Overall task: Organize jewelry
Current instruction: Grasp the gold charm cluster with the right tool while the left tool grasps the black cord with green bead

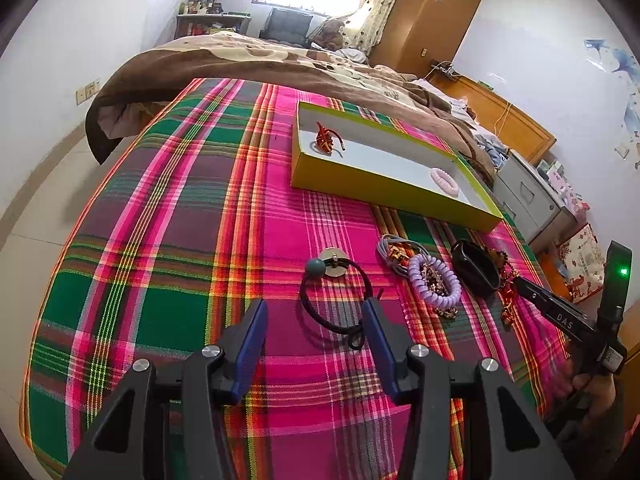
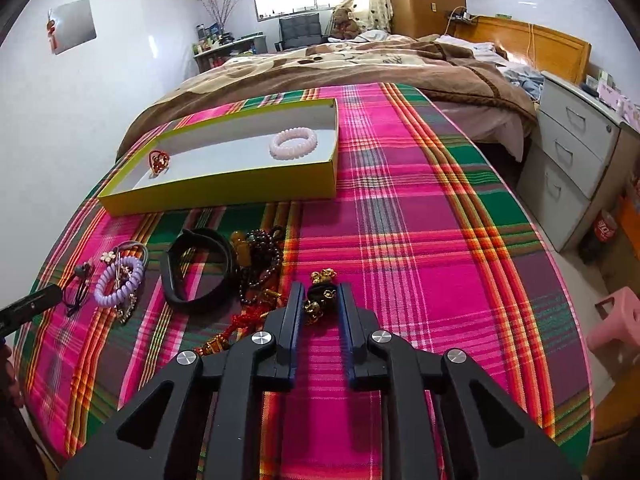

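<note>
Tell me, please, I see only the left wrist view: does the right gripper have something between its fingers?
Observer: Yes. The right gripper is closed on a small black and gold beaded trinket; both pads seem to touch it.
Operator: What lies to the right of it?
Observer: Only bare pink and green plaid cloth.
Operator: And past the cloth's edge?
Observer: A pink plastic stool stands on the floor there.
</note>
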